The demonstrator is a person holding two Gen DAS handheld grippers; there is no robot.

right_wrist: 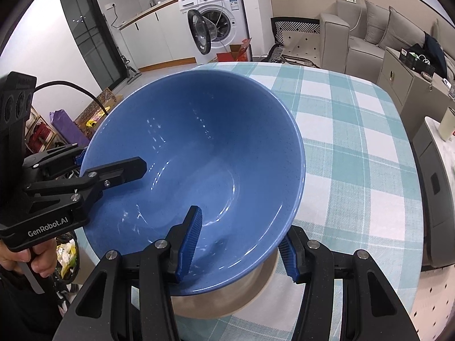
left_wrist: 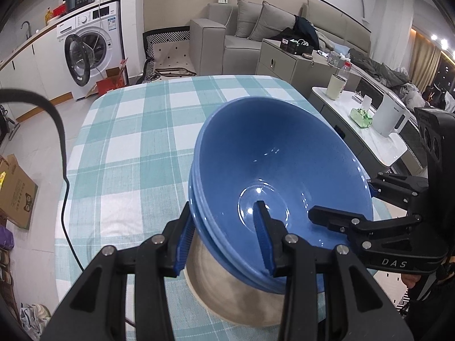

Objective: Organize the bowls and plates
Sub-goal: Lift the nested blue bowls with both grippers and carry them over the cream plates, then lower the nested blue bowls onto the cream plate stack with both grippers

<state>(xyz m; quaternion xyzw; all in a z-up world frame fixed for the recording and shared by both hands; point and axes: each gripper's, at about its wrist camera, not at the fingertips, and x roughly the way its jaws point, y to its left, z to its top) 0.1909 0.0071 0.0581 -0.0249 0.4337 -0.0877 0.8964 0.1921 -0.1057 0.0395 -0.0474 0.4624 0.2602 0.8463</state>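
Both grippers, left gripper (left_wrist: 224,244) and right gripper (right_wrist: 241,244), squeezed the blue bowls' (left_wrist: 278,164) rim above the table (left_wrist: 136,130)'s near edge; uneven pulling could tip and drop them.

Each wrist camera looks steeply down along its fingers, very near the blue bowls (left_wrist: 273,170), sharing them and the checked table (right_wrist: 355,130) toward 12 o'clock.

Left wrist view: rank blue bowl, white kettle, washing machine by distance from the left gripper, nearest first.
1. Blue bowl: its rim is between the fingers of the left gripper, over the checked tablecloth.
2. White kettle: right of the bowl, on the white side table.
3. Washing machine: far upper left, against the wall, door open.
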